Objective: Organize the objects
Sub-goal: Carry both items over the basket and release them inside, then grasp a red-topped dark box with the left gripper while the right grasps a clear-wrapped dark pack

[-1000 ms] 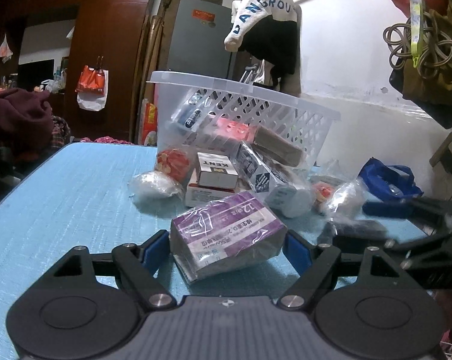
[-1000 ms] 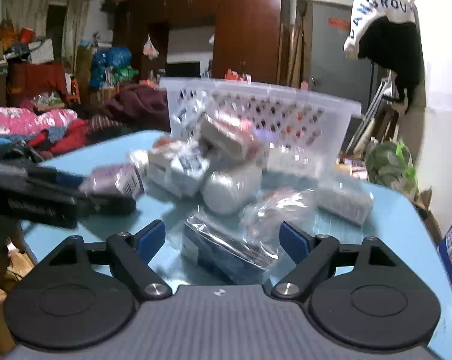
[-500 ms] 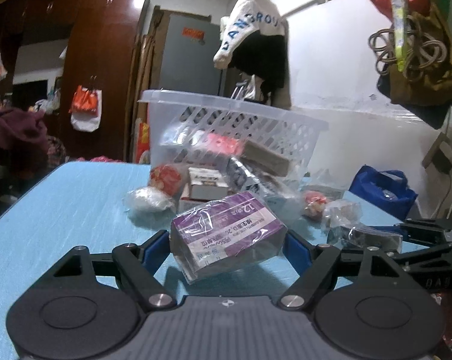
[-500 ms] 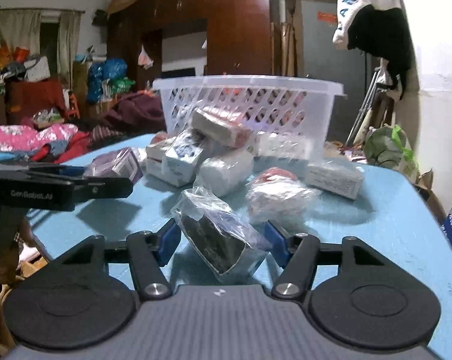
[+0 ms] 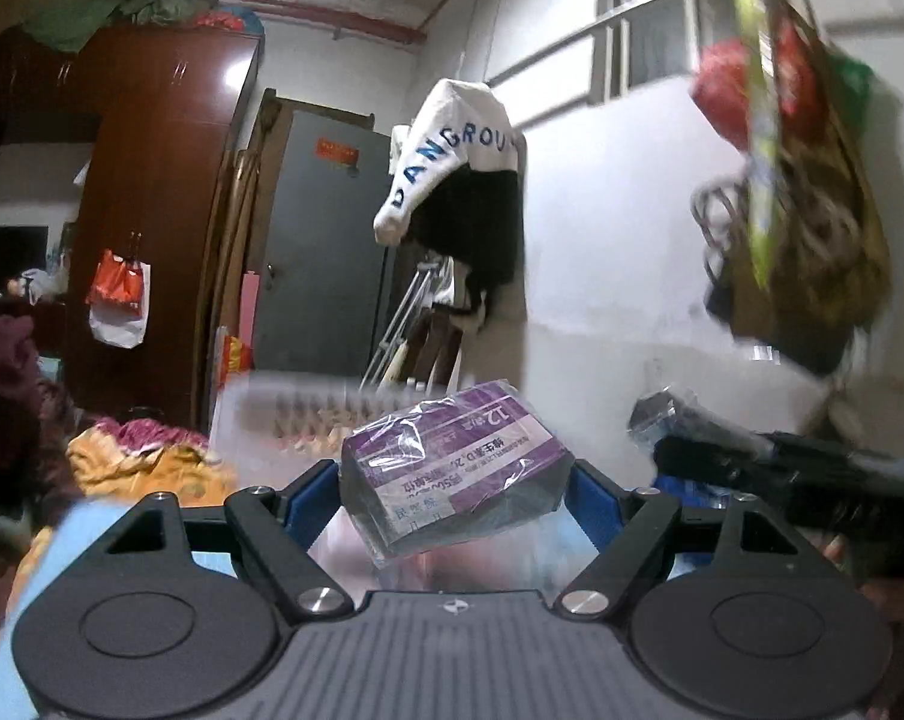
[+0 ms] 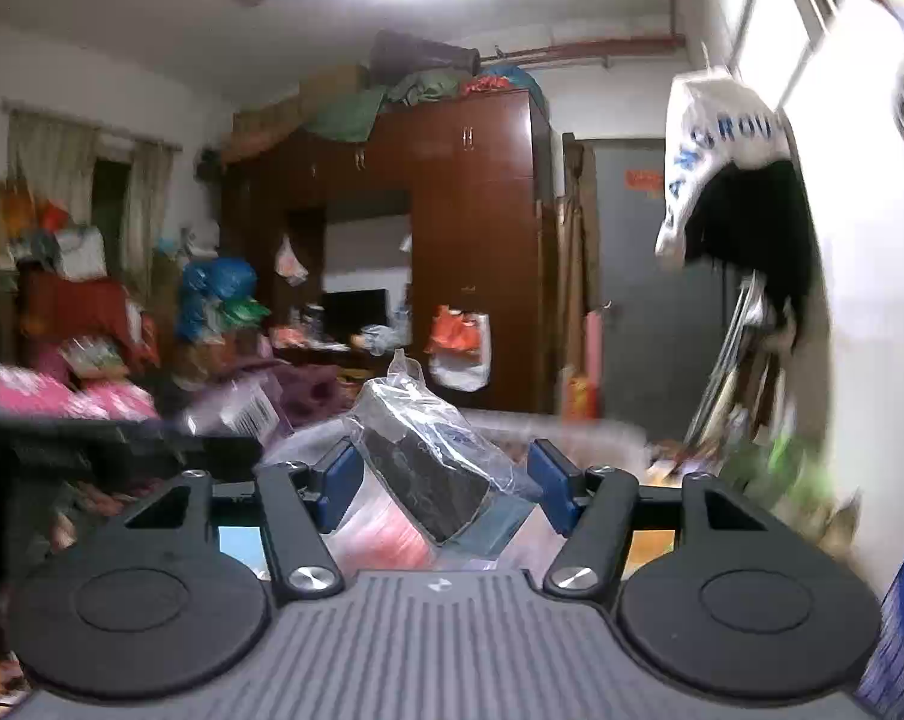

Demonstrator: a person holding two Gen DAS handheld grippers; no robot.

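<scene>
Both claws are now rising off the tabletop compared with a second ago. Left claw (image 5: pixel 452 489) is gripping the purple wrapped box (image 5: pixel 452 468), long axis lying across its jaws. Right claw (image 6: pixel 443 483), jaws having just been closing, is clamping the dark bagged packet (image 6: pixel 428 474). White basket (image 5: pixel 284 414) is sitting just beyond and below the purple box, far-left; left claw is probably nearer.

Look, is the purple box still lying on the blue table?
No, the purple box is clamped in the left tool and hangs in the air in front of the white basket.
</scene>
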